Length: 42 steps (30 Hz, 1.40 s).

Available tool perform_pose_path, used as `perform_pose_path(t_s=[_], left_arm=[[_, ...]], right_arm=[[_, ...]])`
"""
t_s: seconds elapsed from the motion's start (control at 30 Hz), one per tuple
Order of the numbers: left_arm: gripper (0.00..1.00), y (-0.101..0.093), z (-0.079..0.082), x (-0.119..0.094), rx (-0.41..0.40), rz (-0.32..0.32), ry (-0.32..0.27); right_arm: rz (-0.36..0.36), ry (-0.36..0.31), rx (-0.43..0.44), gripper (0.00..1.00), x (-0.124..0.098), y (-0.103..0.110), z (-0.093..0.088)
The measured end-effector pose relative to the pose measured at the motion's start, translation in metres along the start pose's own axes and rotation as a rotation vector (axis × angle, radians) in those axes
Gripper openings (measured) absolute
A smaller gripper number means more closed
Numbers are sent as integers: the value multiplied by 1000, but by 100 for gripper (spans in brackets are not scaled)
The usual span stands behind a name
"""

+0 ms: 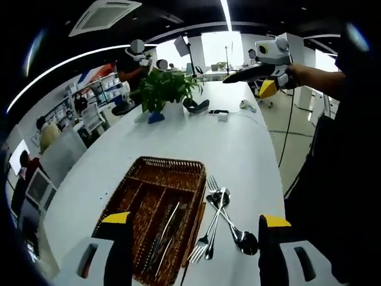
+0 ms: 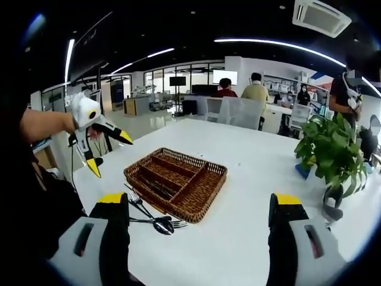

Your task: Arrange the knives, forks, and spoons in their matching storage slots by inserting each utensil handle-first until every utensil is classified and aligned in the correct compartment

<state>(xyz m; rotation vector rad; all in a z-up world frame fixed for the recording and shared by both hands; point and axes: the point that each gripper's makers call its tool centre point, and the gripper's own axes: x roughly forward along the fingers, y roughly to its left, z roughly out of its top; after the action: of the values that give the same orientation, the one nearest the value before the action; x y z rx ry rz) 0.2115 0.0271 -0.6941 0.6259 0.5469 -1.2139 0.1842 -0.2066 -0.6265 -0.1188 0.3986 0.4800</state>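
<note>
Forks and spoons lie crossed on the white table between my left gripper's wide-open jaws, touching the wicker tray; I count two forks and two spoons. Several utensils lie inside the tray, uncountable. My right gripper is spread open too, holding nothing.

Basket on table, knives inside, forks and spoons beside, plant beyond

My white table has a leafy plant at its far end, a phone near it, and people sitting beyond the table.
</note>
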Motion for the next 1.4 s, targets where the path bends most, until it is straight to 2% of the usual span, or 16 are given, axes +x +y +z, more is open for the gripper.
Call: perform_pose_path(t_s=[0.1,0.43,0.67,0.97,1.17,1.23,1.4], left_arm=[[88,-3,3,6,6,-17,-6],[78,-3,-3,28,62,-40,39],[72,-5,-15,52,79,-69,75],[60,-20,-35,92,94,-114,121],[47,-29,-53,120,116,-141,158],[40,-38,-60,127,96,-189,181],[35,-42,-65,140,117,-200,193]], right_arm=[[-2,3,4,99,-1,-1,-3],[-6,3,25,99,-2,-6,-6],[-9,6,26,99,-2,-12,-6],[-13,9,43,99,-4,-16,-11],[-25,18,58,99,-9,-21,-18],[-30,23,63,99,-11,-23,-22],[-39,27,80,99,-14,-24,-26]])
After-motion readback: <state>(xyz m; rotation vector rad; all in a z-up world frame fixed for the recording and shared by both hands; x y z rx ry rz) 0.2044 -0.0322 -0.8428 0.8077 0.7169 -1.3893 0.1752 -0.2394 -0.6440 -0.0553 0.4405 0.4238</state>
